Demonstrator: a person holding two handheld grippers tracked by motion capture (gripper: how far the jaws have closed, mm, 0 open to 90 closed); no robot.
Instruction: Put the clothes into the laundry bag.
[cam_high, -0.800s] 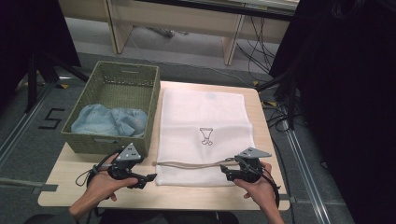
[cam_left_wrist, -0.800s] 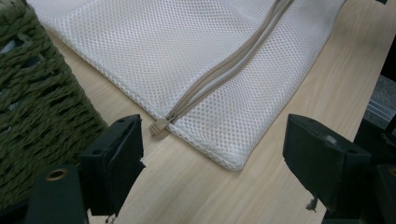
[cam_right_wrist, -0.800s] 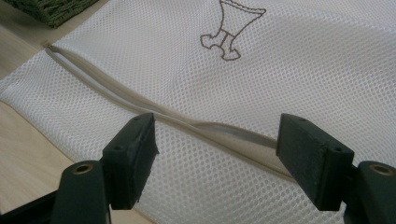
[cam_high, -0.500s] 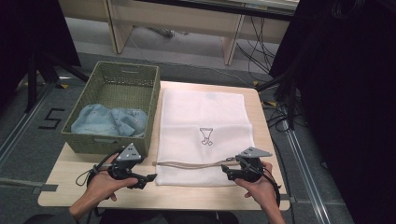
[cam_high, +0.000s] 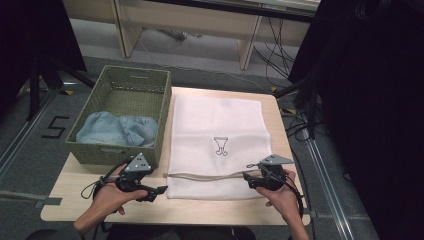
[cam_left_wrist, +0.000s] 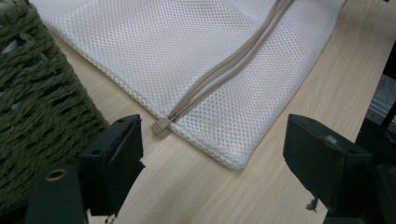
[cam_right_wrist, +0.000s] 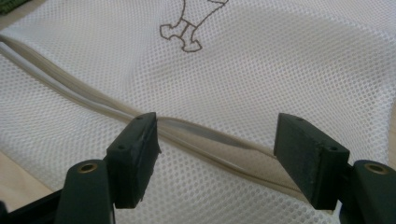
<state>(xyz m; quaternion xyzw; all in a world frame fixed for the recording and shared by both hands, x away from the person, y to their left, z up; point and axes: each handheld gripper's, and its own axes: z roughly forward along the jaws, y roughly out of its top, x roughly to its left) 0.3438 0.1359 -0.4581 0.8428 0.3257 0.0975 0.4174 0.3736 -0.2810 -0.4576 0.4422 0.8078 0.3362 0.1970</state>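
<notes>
A woven olive-green basket (cam_high: 122, 95) stands at the left of the pale wooden bench (cam_high: 75, 200), with a crumpled light-blue cloth (cam_high: 117, 129) lying inside it. Just in front of the basket's near right corner, the left tool (cam_high: 159, 190) rests low over the bench with its jaws spread wide and nothing between them; they point at the beige zipper pull (cam_left_wrist: 159, 125) at the near left corner of the white mesh laundry bag (cam_high: 217, 125). The bag lies flat right of the basket, almost touching its wall, a small brown outline figure (cam_high: 220, 146) printed at its middle. Its beige zipper (cam_high: 210, 176) runs along the near edge. Farther right of the basket, the right tool (cam_high: 246, 178) sits over the zipper's right end, jaws wide apart astride it, gripping nothing.
</notes>
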